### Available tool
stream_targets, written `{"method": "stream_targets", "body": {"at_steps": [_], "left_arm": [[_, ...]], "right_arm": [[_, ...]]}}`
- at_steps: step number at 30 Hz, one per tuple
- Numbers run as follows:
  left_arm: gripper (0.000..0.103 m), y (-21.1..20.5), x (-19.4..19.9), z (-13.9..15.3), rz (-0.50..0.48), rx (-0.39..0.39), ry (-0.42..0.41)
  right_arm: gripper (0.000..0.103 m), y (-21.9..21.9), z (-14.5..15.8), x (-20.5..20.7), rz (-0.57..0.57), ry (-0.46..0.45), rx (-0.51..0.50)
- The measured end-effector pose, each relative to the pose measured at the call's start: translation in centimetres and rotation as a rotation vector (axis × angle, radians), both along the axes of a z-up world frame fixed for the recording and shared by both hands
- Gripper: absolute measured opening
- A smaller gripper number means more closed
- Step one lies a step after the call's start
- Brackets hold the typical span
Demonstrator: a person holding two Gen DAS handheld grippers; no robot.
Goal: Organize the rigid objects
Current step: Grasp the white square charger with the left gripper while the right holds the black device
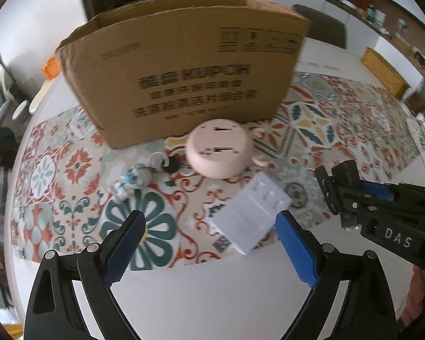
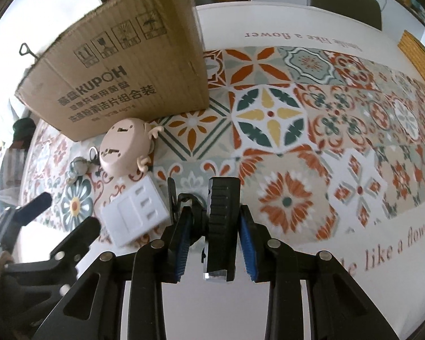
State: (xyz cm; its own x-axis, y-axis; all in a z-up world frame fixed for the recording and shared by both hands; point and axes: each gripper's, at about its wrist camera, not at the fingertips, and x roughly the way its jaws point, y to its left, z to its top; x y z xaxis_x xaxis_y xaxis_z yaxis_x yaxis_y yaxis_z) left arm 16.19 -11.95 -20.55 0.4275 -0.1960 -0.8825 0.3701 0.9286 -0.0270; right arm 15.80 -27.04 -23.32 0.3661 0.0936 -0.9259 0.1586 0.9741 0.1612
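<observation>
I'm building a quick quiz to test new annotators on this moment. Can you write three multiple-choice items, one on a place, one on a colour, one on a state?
1. Where does the pink round gadget lie?
A. inside the cardboard box
B. on the patterned mat just in front of the cardboard box
C. on top of the white socket block

2. What colour are the pads on the left gripper fingers?
A. blue
B. red
C. yellow

3. What is the right gripper doing?
A. open, with nothing in it
B. shut on the astronaut figure
C. shut on a black tool

Answers: 1 B, it rests on the mat against the box's front wall. 2 A, both pads show blue. 3 C, the pads press the tool's sides.
</observation>
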Motion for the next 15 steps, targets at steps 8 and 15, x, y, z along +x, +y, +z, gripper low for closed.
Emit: {"method": "stream_targets", "body": {"at_steps": [8,15], "left_arm": [[0.094,-2.4,-1.6,-1.0,-0.163,0.045,-0.068],[0.083,-3.4,-1.7,-2.2,-0.290,0.066,-0.105]], "right_arm": [[0.033,-1.4,1.4,-3.0,-0.023,-0.003,0.018],[0.033,-1.2,0.6,-4.1,-0.061,0.017,0.037]]}}
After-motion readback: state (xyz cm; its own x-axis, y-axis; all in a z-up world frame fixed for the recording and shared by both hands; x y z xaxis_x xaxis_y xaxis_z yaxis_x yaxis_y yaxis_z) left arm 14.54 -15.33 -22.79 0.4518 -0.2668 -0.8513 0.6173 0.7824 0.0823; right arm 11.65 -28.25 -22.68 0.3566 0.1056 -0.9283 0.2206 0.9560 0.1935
